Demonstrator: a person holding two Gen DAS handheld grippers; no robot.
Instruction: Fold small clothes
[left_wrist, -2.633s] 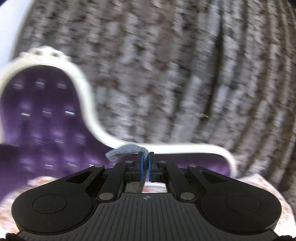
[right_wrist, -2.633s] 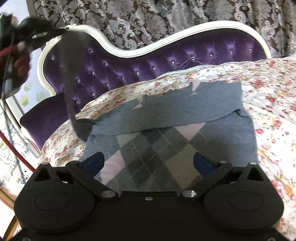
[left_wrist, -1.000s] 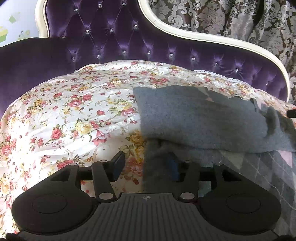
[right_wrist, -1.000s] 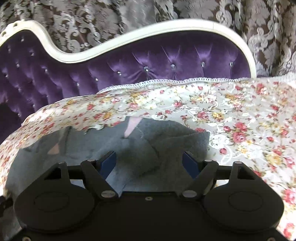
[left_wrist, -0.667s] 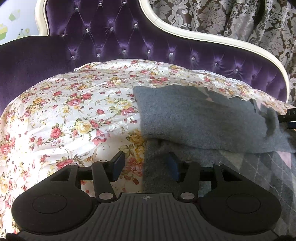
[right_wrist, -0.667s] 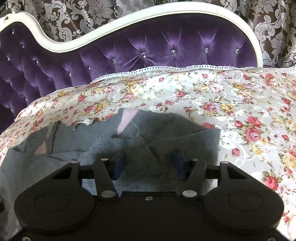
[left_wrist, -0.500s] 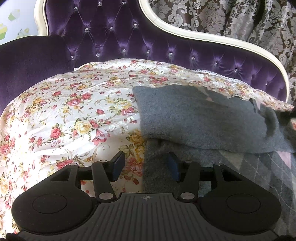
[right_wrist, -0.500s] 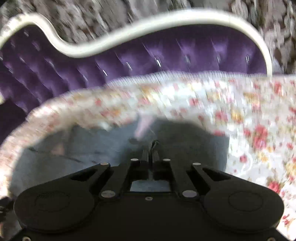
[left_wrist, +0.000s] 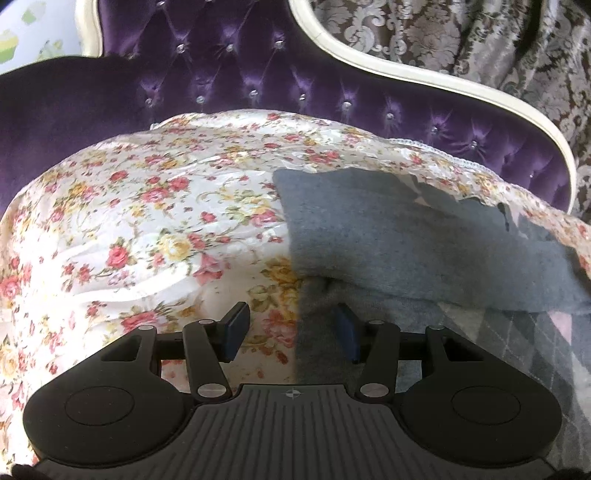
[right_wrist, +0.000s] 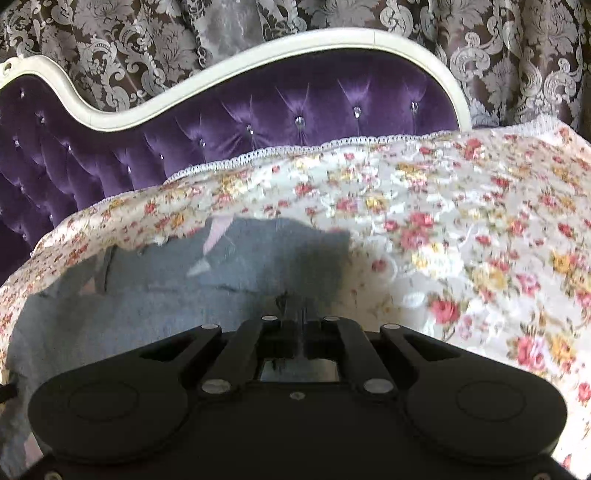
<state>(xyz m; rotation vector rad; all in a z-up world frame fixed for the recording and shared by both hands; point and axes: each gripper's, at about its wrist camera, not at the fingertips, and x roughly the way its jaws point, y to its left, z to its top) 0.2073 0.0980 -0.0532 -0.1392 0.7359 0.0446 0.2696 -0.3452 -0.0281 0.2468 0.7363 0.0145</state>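
A grey sweater (left_wrist: 406, 236) with an argyle front (left_wrist: 517, 339) lies on a floral cover, one sleeve folded across it. My left gripper (left_wrist: 291, 328) hangs open low over the sweater's left edge, which runs between the fingers without the pads pressing it. In the right wrist view the same sweater (right_wrist: 147, 295) fills the lower left. My right gripper (right_wrist: 293, 306) is shut on a pinch of its grey cloth near the right shoulder, and the cloth rises darkly up to the closed fingers.
The floral cover (left_wrist: 147, 221) spreads over a sofa seat and shows bare to the left of the sweater and to its right (right_wrist: 461, 240). A purple tufted backrest (right_wrist: 295, 110) with a white frame rises behind. Patterned curtains (left_wrist: 443, 37) hang beyond.
My right gripper went from wide open over the crumpled sleeve to shut on the grey cloth, then shifted sideways with it. The left gripper has kept still and open.
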